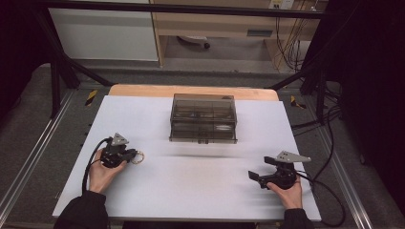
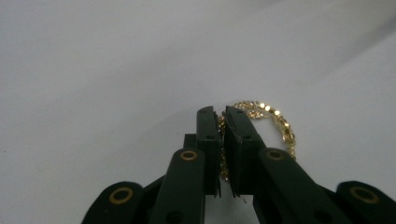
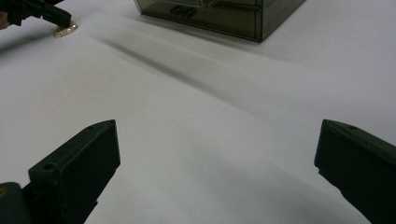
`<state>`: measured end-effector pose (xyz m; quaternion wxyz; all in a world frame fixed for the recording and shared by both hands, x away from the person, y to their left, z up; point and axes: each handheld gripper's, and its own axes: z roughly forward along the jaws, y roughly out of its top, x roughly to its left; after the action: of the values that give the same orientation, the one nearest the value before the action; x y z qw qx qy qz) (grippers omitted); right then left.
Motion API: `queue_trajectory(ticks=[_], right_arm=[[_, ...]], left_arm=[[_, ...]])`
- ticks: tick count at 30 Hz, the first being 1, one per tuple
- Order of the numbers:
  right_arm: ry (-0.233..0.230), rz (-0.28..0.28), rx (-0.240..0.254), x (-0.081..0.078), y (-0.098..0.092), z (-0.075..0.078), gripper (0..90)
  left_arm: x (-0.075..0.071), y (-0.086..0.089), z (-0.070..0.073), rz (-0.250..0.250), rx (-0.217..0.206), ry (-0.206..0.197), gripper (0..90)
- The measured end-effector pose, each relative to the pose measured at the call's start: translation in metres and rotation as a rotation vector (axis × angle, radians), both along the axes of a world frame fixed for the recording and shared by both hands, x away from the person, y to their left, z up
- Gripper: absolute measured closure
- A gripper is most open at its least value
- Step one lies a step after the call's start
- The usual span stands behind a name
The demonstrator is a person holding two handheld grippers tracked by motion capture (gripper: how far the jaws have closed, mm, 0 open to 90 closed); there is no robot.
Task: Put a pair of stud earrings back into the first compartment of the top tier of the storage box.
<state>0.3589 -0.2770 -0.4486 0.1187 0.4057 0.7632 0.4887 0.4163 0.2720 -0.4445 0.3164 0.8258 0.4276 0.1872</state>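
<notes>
white, smooth sheet covers the table, whose near edge runs along the bottom of the high view with wide bare room between the two hands. at about 8 o'clock the left hand holds the left gripper; its black, hard-edged fingers are pressed nearly together with a strand of the gold chain pinched between them. the chain is fine, beaded and glinting, its loop curving out past the fingertips toward 1 o'clock in the left gripper view and lying on the sheet. at about 4 o'clock the right hand holds the right gripper, fingers spread wide apart over bare sheet with nothing between them. farther off, at 12 o'clock, a smoky translucent plastic drawer box stands well apart from both grippers, boxy with straight edges, close to the strip of bare wood at the far edge of the table.
</notes>
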Motion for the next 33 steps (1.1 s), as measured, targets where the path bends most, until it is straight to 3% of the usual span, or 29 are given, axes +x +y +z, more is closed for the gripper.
queue_trajectory(ticks=[18, 25, 33], right_arm=[[0.001, 0.001, 0.001, 0.0, 0.0, 0.0, 0.6], [0.001, 0.001, 0.001, 0.0, 0.0, 0.0, 0.6], [0.001, 0.003, -0.001, 0.0, 0.0, 0.0, 0.6]], left_arm=[[-0.006, 0.007, 0.012, -0.001, -0.067, -0.008, 84.2], [-0.009, 0.006, 0.016, -0.006, -0.074, -0.015, 84.3], [-0.015, 0.002, 0.029, -0.023, -0.093, -0.032, 84.3]])
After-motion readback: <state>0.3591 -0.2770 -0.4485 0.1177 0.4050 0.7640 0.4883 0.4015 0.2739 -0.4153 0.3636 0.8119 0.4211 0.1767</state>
